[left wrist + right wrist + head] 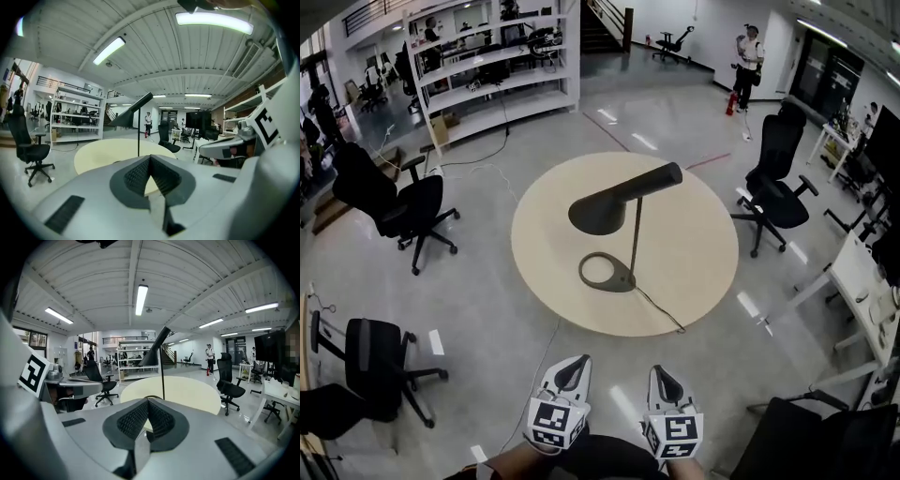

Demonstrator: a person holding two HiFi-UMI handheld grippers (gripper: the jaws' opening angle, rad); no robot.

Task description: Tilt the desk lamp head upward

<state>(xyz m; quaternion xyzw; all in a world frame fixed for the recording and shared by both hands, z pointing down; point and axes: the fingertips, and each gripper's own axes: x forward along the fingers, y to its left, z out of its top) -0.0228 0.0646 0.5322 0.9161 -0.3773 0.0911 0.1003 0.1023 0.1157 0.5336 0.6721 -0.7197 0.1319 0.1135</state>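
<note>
Head view: left tool (577,362), right tool (660,372) closed, low.

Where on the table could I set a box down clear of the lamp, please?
The table is bare on the left, between base and rim, and on the right past the stem. The lamp crowds the middle; the cord crosses the near-right edge.

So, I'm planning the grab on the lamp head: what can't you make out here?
Tilt joint: head view, hidden under the lamp head.
Lamp base: left gripper view, behind the left gripper.
Any switch: too small in every view.
Cord: head view, lost past the table edge.
</note>
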